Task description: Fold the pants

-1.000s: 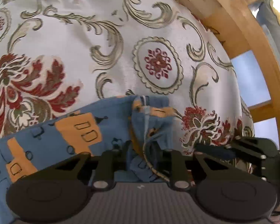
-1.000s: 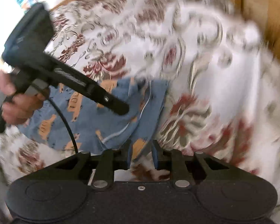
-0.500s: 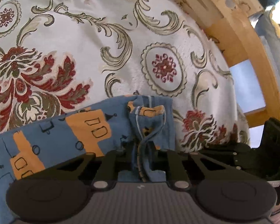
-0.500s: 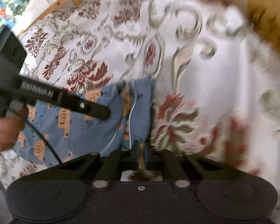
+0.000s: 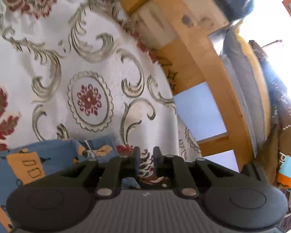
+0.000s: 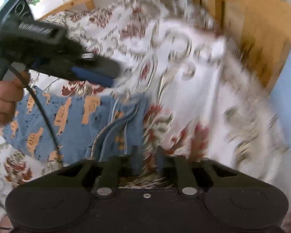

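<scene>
The pants (image 6: 71,124) are blue with orange truck prints and lie on the floral bedspread (image 6: 194,97). In the left wrist view only their folded end (image 5: 38,161) shows, at the lower left. My left gripper (image 5: 146,153) is open and empty, just right of that end. It also shows in the right wrist view (image 6: 108,77), lifted above the pants. My right gripper (image 6: 147,153) is open and empty at the right edge of the pants, where hems and seams bunch up.
A wooden bed frame (image 5: 194,58) runs along the far and right side of the bedspread. Cushions and bags (image 5: 281,136) sit beyond it on the right. The person's hand (image 6: 3,99) holds the left gripper's handle, with a cable hanging over the pants.
Both grippers have let go of the pants' end and opened. The left gripper has lifted and swung to the right, off the fabric. The right view is blurred by motion.
</scene>
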A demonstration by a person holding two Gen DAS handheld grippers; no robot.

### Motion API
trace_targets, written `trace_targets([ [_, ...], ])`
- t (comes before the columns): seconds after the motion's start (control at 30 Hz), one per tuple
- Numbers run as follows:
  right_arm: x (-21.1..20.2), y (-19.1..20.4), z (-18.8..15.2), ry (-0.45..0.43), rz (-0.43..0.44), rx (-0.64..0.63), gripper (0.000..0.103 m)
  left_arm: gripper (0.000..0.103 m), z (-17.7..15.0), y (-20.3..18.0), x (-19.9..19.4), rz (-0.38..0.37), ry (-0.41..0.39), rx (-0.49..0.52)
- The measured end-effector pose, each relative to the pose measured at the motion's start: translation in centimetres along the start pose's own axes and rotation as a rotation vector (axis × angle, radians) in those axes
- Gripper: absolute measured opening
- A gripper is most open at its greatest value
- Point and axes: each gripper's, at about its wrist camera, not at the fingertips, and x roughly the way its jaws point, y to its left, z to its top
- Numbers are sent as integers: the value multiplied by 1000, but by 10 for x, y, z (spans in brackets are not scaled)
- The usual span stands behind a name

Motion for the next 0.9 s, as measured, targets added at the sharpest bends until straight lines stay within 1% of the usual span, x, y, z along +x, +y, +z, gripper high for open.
trace_targets([
  [0.03, -7, 2, 7, -29, 10, -23, 57, 35, -2, 3, -10, -2, -20, 14],
  [0.07, -8, 2, 13, -37, 38, -14, 59, 48, -4, 6, -27, 11, -52, 33],
  [0.1, -5, 2, 21, -34, 74, 15, 59, 56, -8, 11, -45, 37, -90, 55],
  [0.13, 4, 3, 29, -15, 133, 48, 59, 58, -12, 14, -61, 68, -122, 82],
  [0.17, 13, 6, 35, 6, 172, 59, 57, 61, -19, 20, -79, 118, -147, 114],
  [0.2, 22, 9, 39, 28, 183, 62, 55, 61, -24, 25, -91, 174, -161, 134],
  [0.27, 48, 15, 46, 100, 160, 71, 40, 61, -43, 42, -116, 296, -175, 160],
  [0.3, 56, 16, 47, 126, 149, 91, 38, 61, -54, 54, -127, 344, -171, 149],
  [0.33, 67, 14, 47, 157, 152, 128, 37, 61, -65, 67, -137, 377, -164, 124],
  [0.37, 72, 15, 46, 174, 160, 155, 33, 61, -76, 80, -145, 403, -155, 95],
  [0.4, 73, 17, 44, 174, 152, 168, 28, 61, -87, 92, -153, 430, -146, 67],
  [0.43, 74, 20, 46, 165, 123, 153, 8, 61, -98, 104, -158, 456, -141, 42],
  [0.47, 71, 26, 48, 143, 72, 102, 3, 61, -109, 116, -164, 478, -134, 21],
  [0.53, 63, 36, 52, 100, -29, -10, 3, 61, -129, 138, -174, 538, -120, -9],
  [0.57, 58, 40, 54, 78, -78, -53, 3, 61, -137, 148, -178, 557, -119, -24],
  [0.6, 53, 41, 55, 60, -120, -78, 3, 61, -144, 157, -184, 557, -124, -39],
  [0.67, 53, 40, 58, 47, -181, -116, 3, 61, -153, 170, -196, 526, -149, -62],
  [0.7, 62, 38, 58, 59, -191, -126, 3, 61, -155, 172, -200, 512, -159, -62],
  [0.77, 72, 35, 53, 101, -194, -137, 9, 61, -157, 172, -203, 513, -167, -38],
  [0.8, 73, 37, 52, 99, -207, -157, 10, 61, -158, 171, -202, 517, -166, -19],
  [0.83, 70, 38, 52, 93, -224, -166, 15, 61, -160, 171, -201, 522, -165, 0],
  [0.87, 64, 40, 54, 78, -255, -154, 33, 61, -162, 170, -200, 530, -164, 19],
  [0.9, 57, 45, 56, 51, -285, -144, 43, 61, -164, 169, -200, 542, -161, 36],
])
